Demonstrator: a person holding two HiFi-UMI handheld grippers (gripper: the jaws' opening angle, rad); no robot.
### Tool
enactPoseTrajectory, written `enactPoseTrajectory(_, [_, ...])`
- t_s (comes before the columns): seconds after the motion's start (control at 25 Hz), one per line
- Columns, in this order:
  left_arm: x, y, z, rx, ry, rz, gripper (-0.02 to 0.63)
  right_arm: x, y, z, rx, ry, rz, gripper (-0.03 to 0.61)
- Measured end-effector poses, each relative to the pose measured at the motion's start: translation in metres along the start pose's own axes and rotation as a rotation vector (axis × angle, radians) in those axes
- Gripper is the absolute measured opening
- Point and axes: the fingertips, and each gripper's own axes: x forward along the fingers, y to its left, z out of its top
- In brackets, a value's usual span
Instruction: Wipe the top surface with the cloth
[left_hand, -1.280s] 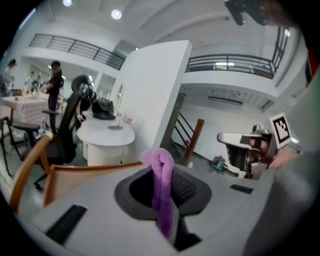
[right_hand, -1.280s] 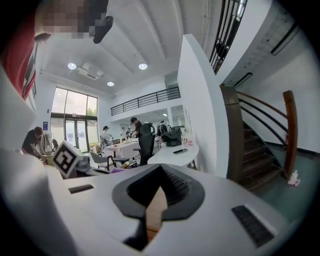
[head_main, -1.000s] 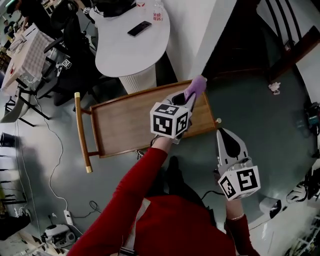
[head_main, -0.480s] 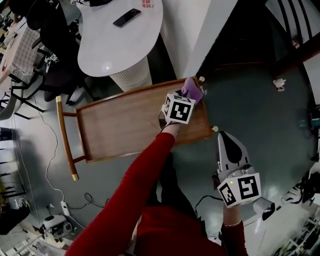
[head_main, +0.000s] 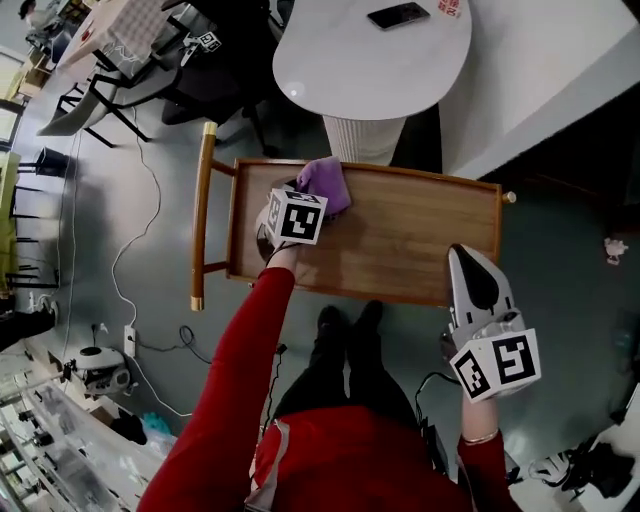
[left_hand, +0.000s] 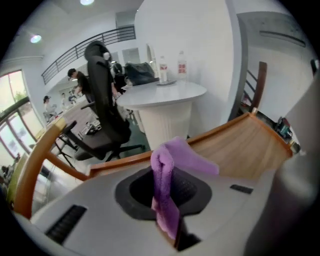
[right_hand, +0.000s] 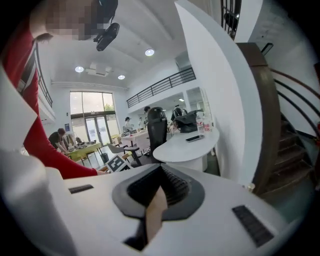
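- Since half a second ago the left gripper (head_main: 312, 196) has carried the purple cloth (head_main: 326, 184) from the trolley's far right corner to its handle end.
- Largest in the head view, the white round table (head_main: 375, 62) stands at 12 o'clock from the trolley, with a dark phone (head_main: 398, 14) lying on it.
- Wooden trolley top (head_main: 420, 232) lies crosswise below the person, its handle (head_main: 203, 215) at 9 o'clock.
- Right gripper (head_main: 468, 268) shows over the top's near edge at about 5 o'clock, its jaws together with nothing between them (right_hand: 155, 212).
- Left gripper's jaws are clamped on the cloth (left_hand: 167, 175), which sits at about 10 o'clock on the top (left_hand: 250, 145); whether it touches the wood cannot be told.
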Motion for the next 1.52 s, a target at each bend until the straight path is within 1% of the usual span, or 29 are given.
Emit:
enactPoseTrajectory(0.08, [-0.007, 0.039, -0.016, -0.049, 0.016, 0.068, 0.048, 0.015, 0.014, -0.001, -0.012, 0.022, 0.043, 0.005])
enactPoseTrajectory(0.2, [-0.016, 0.083, -0.036, -0.088, 0.045, 0.158, 0.048, 0.031, 0.030, -0.001, -0.027, 0.045, 0.088, 0.005])
enactPoseTrajectory(0.32, [-0.024, 0.107, -0.051, -0.136, 0.050, 0.210, 0.048, 0.037, 0.039, -0.001, -0.035, 0.047, 0.083, 0.005])
enactPoseTrajectory(0.4, [-0.038, 0.112, -0.056, -0.174, 0.019, 0.219, 0.048, 0.029, 0.044, 0.000, -0.036, 0.039, 0.043, 0.005])
enactPoseTrajectory(0.44, [-0.050, 0.111, -0.054, -0.191, -0.016, 0.215, 0.048, 0.023, 0.046, 0.000, -0.034, 0.035, 0.015, 0.005])
enactPoseTrajectory(0.52, [-0.079, 0.095, -0.035, -0.207, -0.125, 0.177, 0.048, 0.008, 0.042, 0.000, -0.018, 0.024, -0.055, 0.005])
enactPoseTrajectory(0.56, [-0.092, 0.077, -0.018, -0.199, -0.191, 0.133, 0.048, -0.001, 0.037, 0.000, -0.005, 0.016, -0.096, 0.005])
enactPoseTrajectory(0.6, [-0.103, 0.050, 0.002, -0.181, -0.256, 0.067, 0.048, -0.013, 0.029, -0.001, 0.007, 0.010, -0.139, 0.005])
enactPoseTrajectory(0.68, [-0.117, -0.027, 0.047, -0.124, -0.366, -0.121, 0.048, -0.040, 0.010, -0.005, 0.016, 0.001, -0.225, 0.005])
enactPoseTrajectory(0.76, [-0.124, -0.115, 0.085, -0.067, -0.431, -0.325, 0.048, -0.069, -0.009, -0.009, 0.032, -0.009, -0.313, 0.005])
enactPoseTrajectory(0.84, [-0.130, -0.197, 0.107, -0.017, -0.442, -0.490, 0.048, -0.095, -0.025, -0.014, 0.055, -0.018, -0.387, 0.005])
enactPoseTrajectory(0.92, [-0.134, -0.267, 0.110, 0.033, -0.412, -0.615, 0.048, -0.118, -0.036, -0.021, 0.073, -0.023, -0.450, 0.005])
enactPoseTrajectory(1.0, [-0.134, -0.324, 0.097, 0.092, -0.360, -0.704, 0.048, -0.139, -0.039, -0.032, 0.088, -0.023, -0.505, 0.005])
enactPoseTrajectory(1.04, [-0.131, -0.346, 0.085, 0.127, -0.327, -0.728, 0.048, -0.149, -0.038, -0.037, 0.094, -0.024, -0.525, 0.005])
enactPoseTrajectory(1.12, [-0.118, -0.373, 0.057, 0.195, -0.257, -0.726, 0.048, -0.162, -0.032, -0.045, 0.104, -0.028, -0.541, 0.005])
enactPoseTrajectory(1.16, [-0.108, -0.377, 0.044, 0.228, -0.225, -0.703, 0.048, -0.165, -0.030, -0.045, 0.106, -0.029, -0.539, 0.005])
enactPoseTrajectory(1.24, [-0.086, -0.368, 0.027, 0.281, -0.167, -0.637, 0.048, -0.162, -0.028, -0.041, 0.102, -0.027, -0.516, 0.005])
enactPoseTrajectory(1.28, [-0.076, -0.355, 0.022, 0.292, -0.144, -0.601, 0.048, -0.157, -0.029, -0.037, 0.098, -0.023, -0.497, 0.005])
enactPoseTrajectory(1.36, [-0.059, -0.318, 0.014, 0.282, -0.110, -0.529, 0.048, -0.139, -0.031, -0.030, 0.086, -0.012, -0.441, 0.005])
enactPoseTrajectory(1.44, [-0.051, -0.267, 0.003, 0.253, -0.086, -0.439, 0.048, -0.117, -0.029, -0.023, 0.070, -0.001, -0.366, 0.005])
enactPoseTrajectory(1.52, [-0.047, -0.207, -0.011, 0.217, -0.063, -0.330, 0.048, -0.090, -0.022, -0.015, 0.051, 0.007, -0.284, 0.005])
